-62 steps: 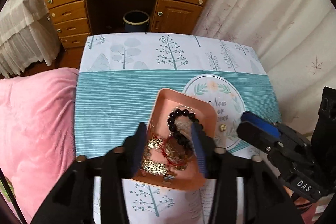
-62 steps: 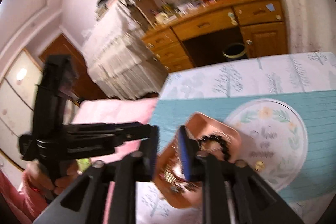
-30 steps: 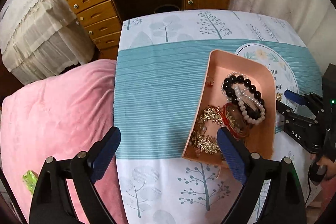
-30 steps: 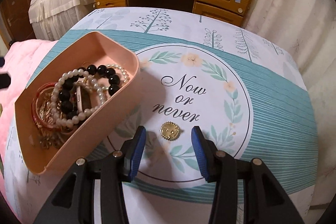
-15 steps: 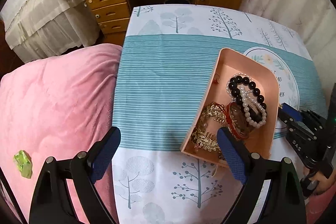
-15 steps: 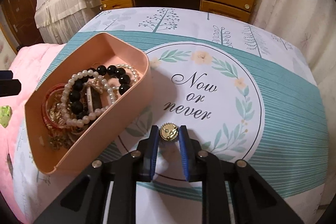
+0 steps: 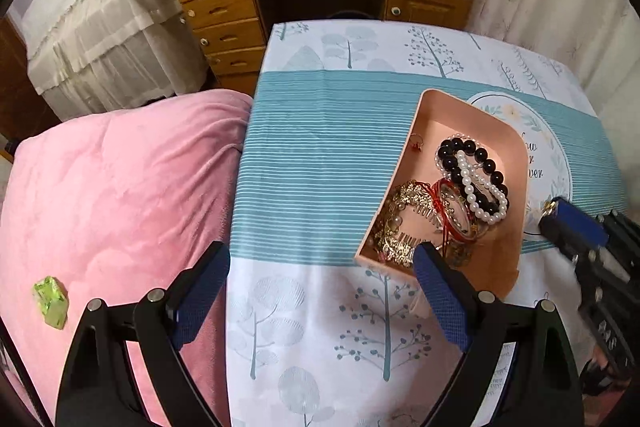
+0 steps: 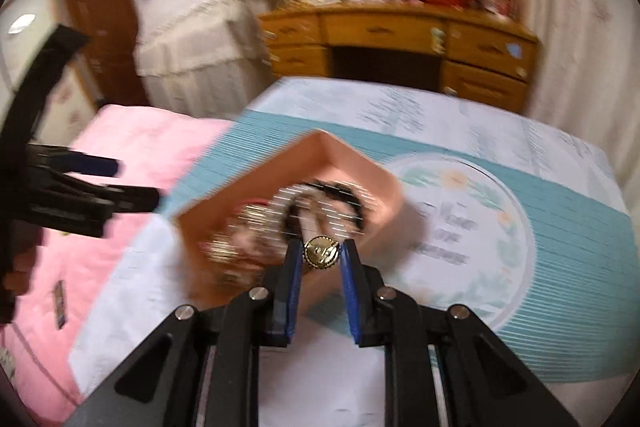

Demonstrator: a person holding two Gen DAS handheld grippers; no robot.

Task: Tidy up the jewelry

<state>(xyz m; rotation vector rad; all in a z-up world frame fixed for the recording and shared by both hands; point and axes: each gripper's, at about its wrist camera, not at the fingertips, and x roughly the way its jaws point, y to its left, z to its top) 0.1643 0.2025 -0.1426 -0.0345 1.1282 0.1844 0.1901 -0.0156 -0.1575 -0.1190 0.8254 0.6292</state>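
Right fingers (image 8: 293,267) clamp a gold brooch (image 8: 321,252); left fingers (image 7: 440,297) spread; tray (image 8: 256,183) contents blurred.

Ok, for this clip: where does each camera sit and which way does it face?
Left wrist: on the left gripper, above the bed's near edge, looking down at the pink tray; its open blue fingers show.
Right wrist: on the right gripper, lifted, aimed at the tray and desk; fingers shut on a gold brooch.
Shared: tray, teal bedspread, desk; each sees the other gripper.
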